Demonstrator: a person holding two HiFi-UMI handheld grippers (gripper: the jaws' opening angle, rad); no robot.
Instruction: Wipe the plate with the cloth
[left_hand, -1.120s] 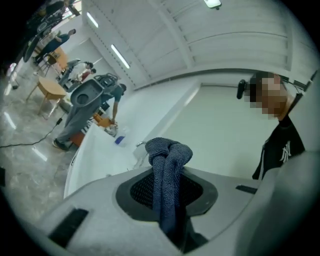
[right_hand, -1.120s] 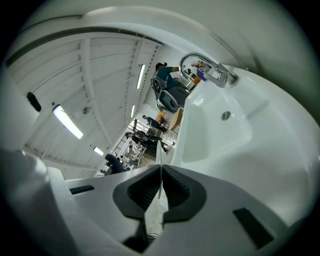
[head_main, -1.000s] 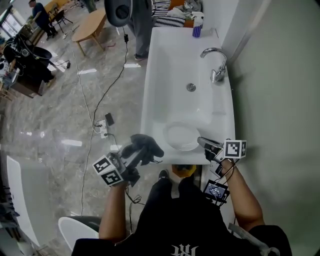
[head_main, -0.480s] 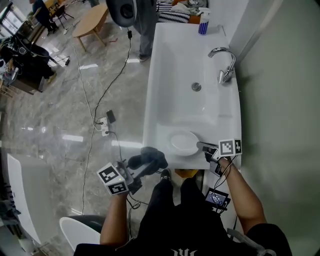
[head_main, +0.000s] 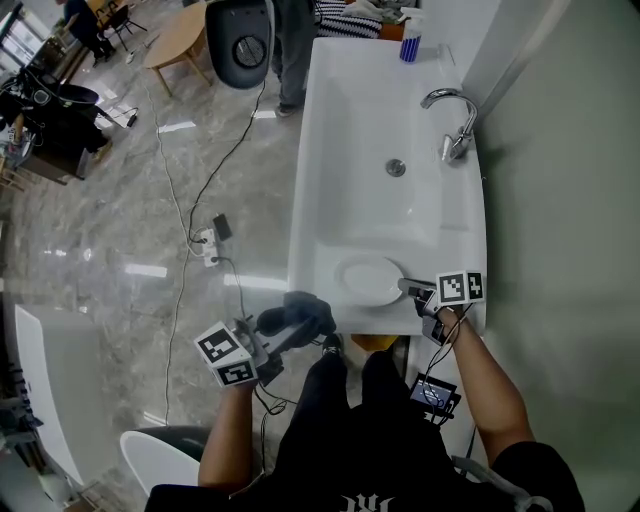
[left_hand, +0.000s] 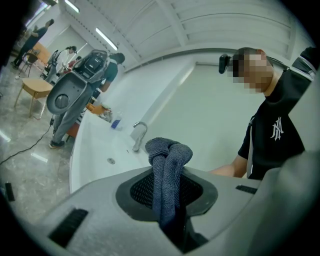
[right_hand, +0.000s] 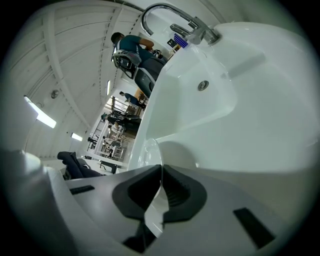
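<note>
**Plate (head_main: 370, 280) pinned by rim, cloth (head_main: 300, 312) waiting off to the side**

Right gripper (head_main: 412, 291) is clamped nearly closed on the plate's near-right rim. In the right gripper view we see the thin edge caught between the two dark pads. We read this as a steadying grip that keeps the dish from skating on the slick ledge during wiping.

Left gripper (head_main: 280, 338) is closed on the cloth, which is pinched at its middle, so a bunched, knot-like wad sticks out past the jaw tips. That wad looks like the intended wiping face. It sits off the sink's (head_main: 330, 150) near-left corner, over the floor, apart from the plate. We judge wiping not yet begun.

The plate lies on the flat near ledge of the white sink, just short of the basin, with the faucet (head_main: 455, 120) well apart at the far right. We can't tell whether it rests fully flat or is tipped slightly. It is round, white, shallow and glossy, with a thin rim and no visible food or stains. The cloth is dark grey-blue with a ribbed knit texture and looks dry.
</note>
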